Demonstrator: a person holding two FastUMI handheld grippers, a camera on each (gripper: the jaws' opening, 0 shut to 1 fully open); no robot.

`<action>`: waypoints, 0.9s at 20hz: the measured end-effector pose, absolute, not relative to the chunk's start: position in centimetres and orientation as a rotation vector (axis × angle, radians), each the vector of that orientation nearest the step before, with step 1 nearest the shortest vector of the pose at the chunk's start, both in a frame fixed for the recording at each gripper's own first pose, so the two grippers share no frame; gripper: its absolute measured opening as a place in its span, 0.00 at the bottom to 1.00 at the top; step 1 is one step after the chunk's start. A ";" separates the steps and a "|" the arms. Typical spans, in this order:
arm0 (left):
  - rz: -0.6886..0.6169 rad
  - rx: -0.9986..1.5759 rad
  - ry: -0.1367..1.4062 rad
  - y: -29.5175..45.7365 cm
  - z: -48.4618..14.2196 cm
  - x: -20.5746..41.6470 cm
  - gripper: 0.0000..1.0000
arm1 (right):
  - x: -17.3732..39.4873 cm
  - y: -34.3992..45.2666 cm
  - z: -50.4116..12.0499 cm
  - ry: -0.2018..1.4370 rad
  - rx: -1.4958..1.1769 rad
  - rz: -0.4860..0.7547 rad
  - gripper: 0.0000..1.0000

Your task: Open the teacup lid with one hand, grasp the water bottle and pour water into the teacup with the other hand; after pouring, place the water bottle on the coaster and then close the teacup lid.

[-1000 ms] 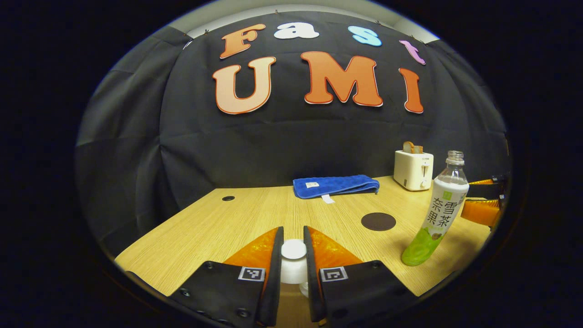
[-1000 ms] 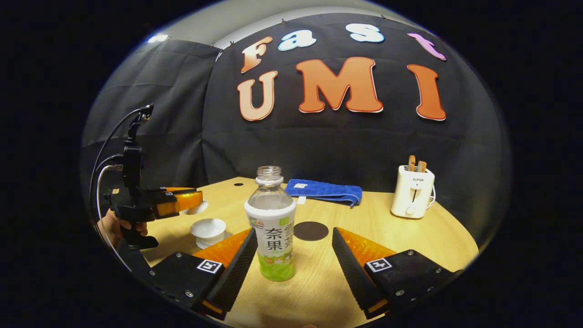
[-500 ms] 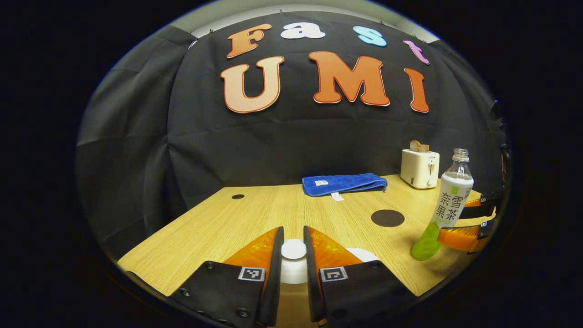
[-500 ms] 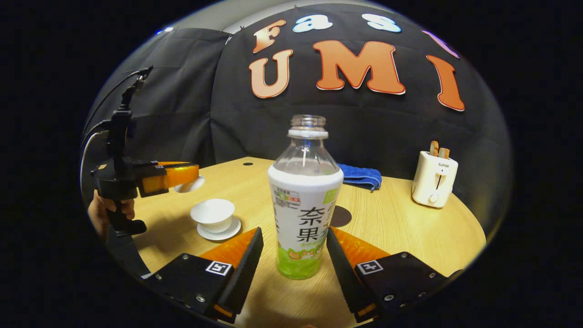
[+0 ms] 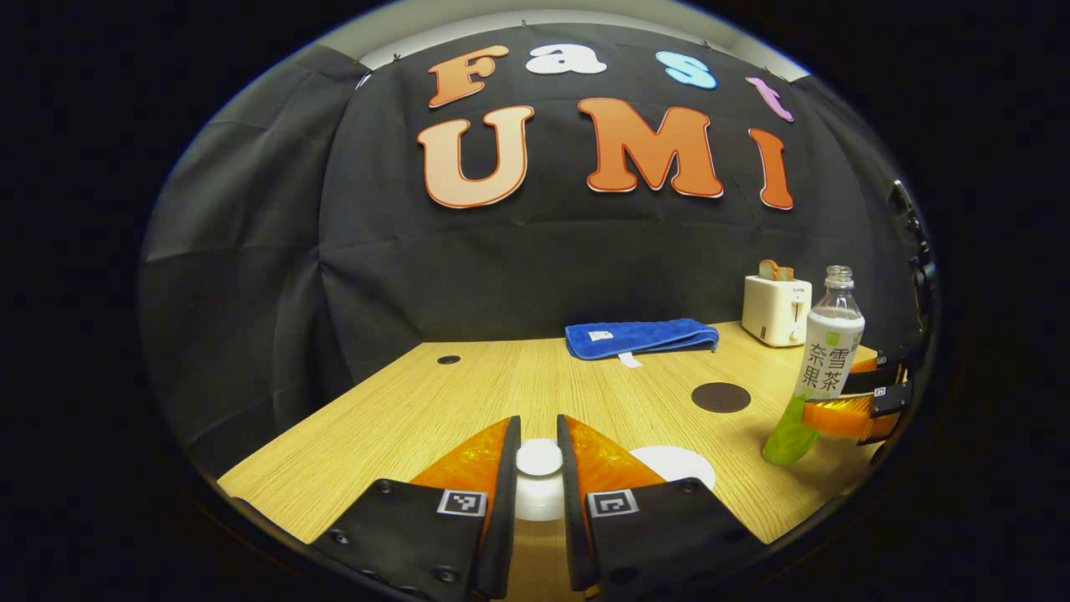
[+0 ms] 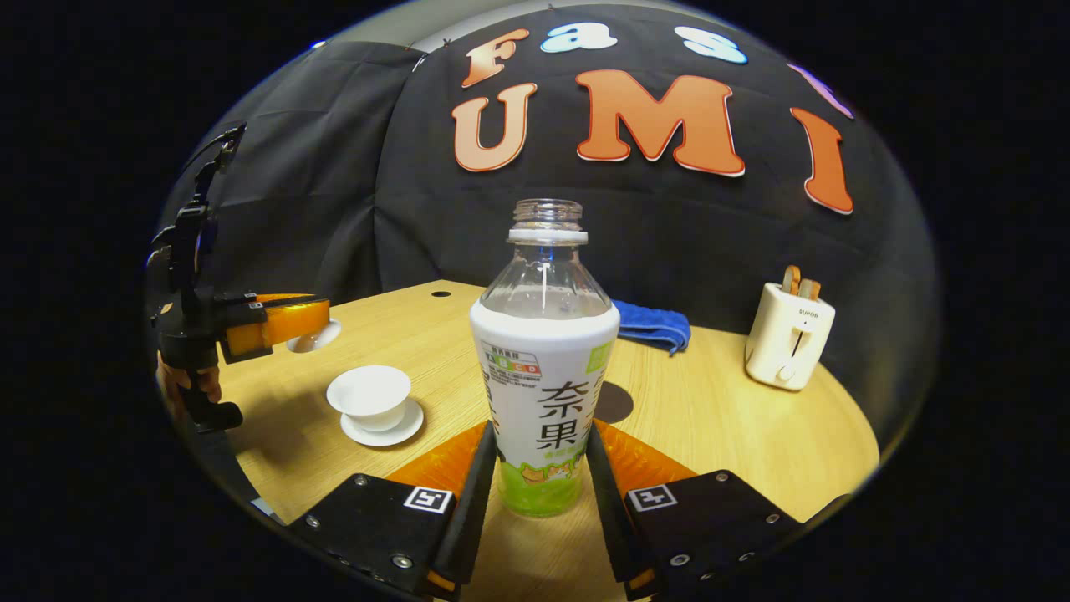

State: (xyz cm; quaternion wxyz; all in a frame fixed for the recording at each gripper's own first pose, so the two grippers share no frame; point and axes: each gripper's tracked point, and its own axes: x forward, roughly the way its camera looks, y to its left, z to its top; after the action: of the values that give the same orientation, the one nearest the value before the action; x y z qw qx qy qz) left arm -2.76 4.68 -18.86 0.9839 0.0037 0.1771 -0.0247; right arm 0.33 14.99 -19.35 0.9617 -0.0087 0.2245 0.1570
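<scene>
White lid (image 5: 538,458) in left claw (image 5: 538,493), right claw (image 6: 539,493) gripping bottle (image 6: 543,376)

A folded blue towel (image 5: 642,339) lies near the far edge of the wooden table (image 5: 393,414), close to the black cloth wall (image 5: 251,251). A white toaster (image 6: 788,334) with two slices of bread (image 6: 798,284) standing up in its slots sits toward the table's far right. A small dark round hole (image 5: 448,359) marks the tabletop at the far left.
</scene>
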 end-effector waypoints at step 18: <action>0.023 0.035 0.348 9.7 -18.1 -4.4 0.30 | 4.1 14.5 -16.2 0.300 -0.833 0.336 0.60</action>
State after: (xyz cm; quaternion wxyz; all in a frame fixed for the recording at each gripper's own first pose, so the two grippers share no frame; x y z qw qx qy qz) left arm -4.35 9.71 -18.09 0.9847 0.0174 0.1732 0.0117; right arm 4.15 14.50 -16.20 0.8899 -0.4011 0.1445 0.1619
